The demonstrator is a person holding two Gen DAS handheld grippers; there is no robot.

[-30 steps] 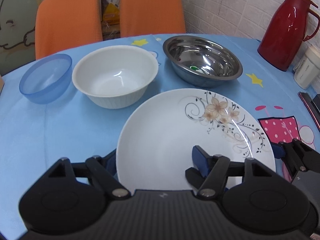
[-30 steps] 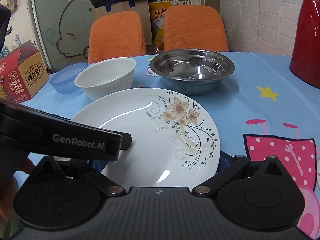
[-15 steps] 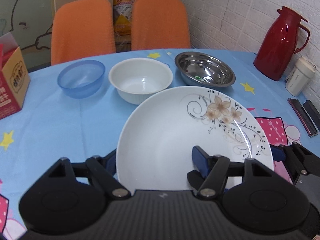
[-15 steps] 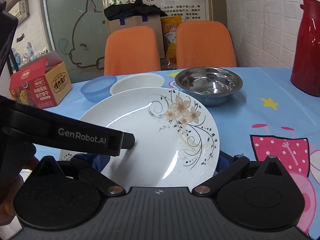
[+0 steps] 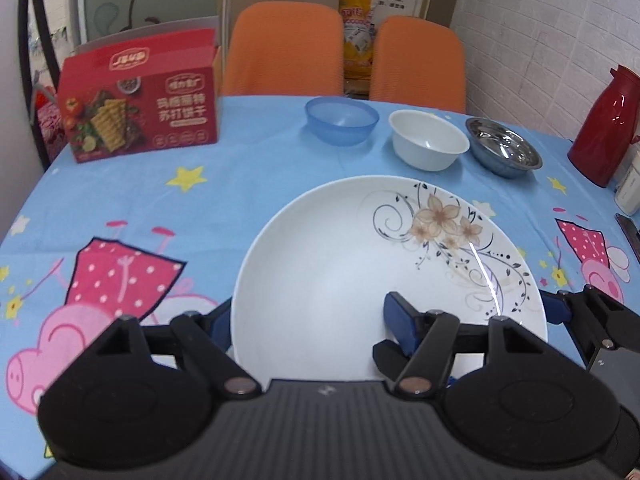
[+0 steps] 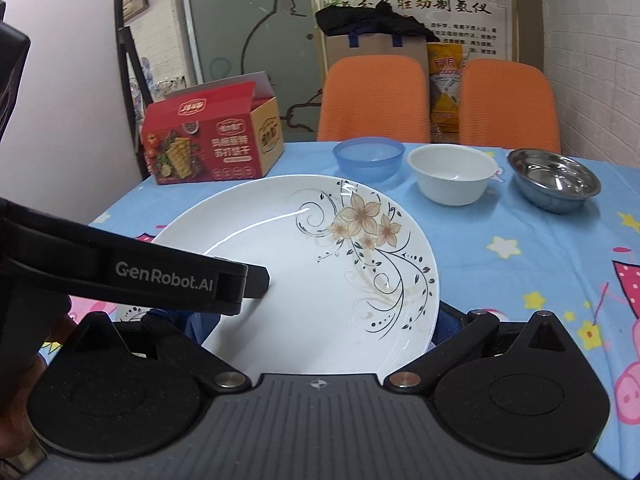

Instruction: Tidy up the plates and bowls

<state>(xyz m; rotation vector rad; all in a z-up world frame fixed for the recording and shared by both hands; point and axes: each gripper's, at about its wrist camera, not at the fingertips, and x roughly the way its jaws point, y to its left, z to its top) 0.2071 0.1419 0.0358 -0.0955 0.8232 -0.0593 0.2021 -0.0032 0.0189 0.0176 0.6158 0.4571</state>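
Note:
A white plate with a flower pattern (image 5: 340, 264) is held above the blue tablecloth. My left gripper (image 5: 308, 320) is shut on its near rim, one blue pad on top of the plate. My right gripper (image 6: 320, 328) grips the same plate (image 6: 304, 264) across its width, fingers at both edges. The left gripper's black body (image 6: 160, 276) crosses the right wrist view. At the far side stand a blue bowl (image 5: 342, 120), a white bowl (image 5: 428, 144) and a steel bowl (image 5: 503, 152), also in the right wrist view: blue bowl (image 6: 368, 158), white bowl (image 6: 452, 174), steel bowl (image 6: 554, 178).
A red biscuit box (image 5: 140, 96) stands at the far left of the table (image 5: 240, 184). A red thermos (image 5: 608, 124) and a white cup (image 5: 630, 188) stand at the right. Two orange chairs (image 5: 284, 48) are behind the table.
Both grippers have lifted the plate up and pulled it back towards me and to the left. The bowls now look smaller and farther away, and the red box has come into view.

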